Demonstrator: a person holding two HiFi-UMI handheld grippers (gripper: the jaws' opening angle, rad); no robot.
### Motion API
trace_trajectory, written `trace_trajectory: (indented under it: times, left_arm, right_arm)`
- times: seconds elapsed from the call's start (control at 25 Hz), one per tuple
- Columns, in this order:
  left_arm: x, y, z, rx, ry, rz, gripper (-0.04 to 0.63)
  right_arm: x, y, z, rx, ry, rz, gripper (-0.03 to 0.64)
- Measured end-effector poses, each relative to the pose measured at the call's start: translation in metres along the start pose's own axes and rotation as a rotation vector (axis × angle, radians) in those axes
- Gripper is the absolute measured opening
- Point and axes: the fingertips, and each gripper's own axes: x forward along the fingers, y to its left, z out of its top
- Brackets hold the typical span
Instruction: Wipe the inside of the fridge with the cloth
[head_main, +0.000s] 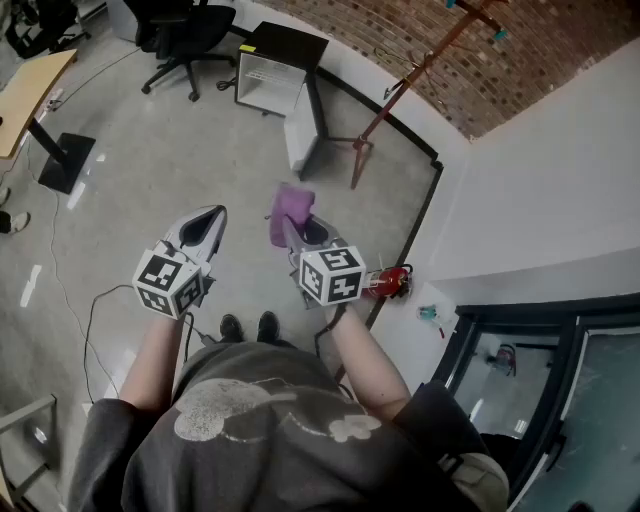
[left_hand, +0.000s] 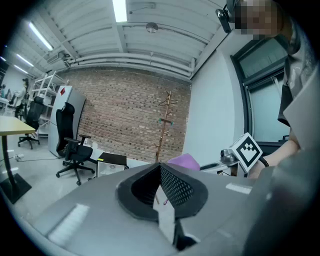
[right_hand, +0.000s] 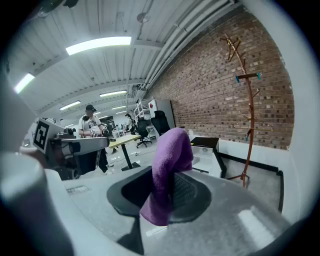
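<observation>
A person in a grey top stands on a concrete floor, seen from above, a gripper in each hand. The right gripper (head_main: 293, 228) clasps a purple cloth (head_main: 291, 212); the left gripper (head_main: 208, 222) holds nothing, its jaws seemingly together. Ahead, well apart from both, a small white fridge (head_main: 270, 72) stands with its door (head_main: 302, 130) swung open, beside a copper coat stand (head_main: 400, 92) and brick wall (head_main: 420, 30).

Ceiling tubes (right_hand: 98, 45) light evenly (edges bend, vignetted).

No legible text, no labels, no brands, no numbers anywhere
</observation>
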Motion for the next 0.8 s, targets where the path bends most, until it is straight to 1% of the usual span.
trace_trajectory:
  times: [0.2,0.32,0.44,0.64,0.8]
  left_arm:
    - [-0.010,0.009,-0.001,-0.001,0.002,0.014,0.015]
    - [-0.013,0.008,-0.002,-0.011,-0.003,0.009,0.015]
    - [-0.016,0.004,-0.006,-0.015,0.002,-0.003,0.015]
    - [-0.027,0.011,-0.010,-0.033,-0.007,0.005,0.015]
    - [-0.034,0.013,-0.014,-0.035,-0.005,-0.025,0.015]
  right_arm:
    - [-0.003,0.005,-0.002,-0.021,0.002,-0.010,0.075]
    - [-0.005,0.007,-0.003,-0.046,0.005,-0.027,0.075]
    - [-0.006,0.008,-0.003,-0.022,-0.002,-0.034,0.075]
    - [-0.005,0.012,-0.006,0.013,-0.005,-0.054,0.075]
    - [-0.001,0.016,-0.010,0.052,-0.014,-0.066,0.077]
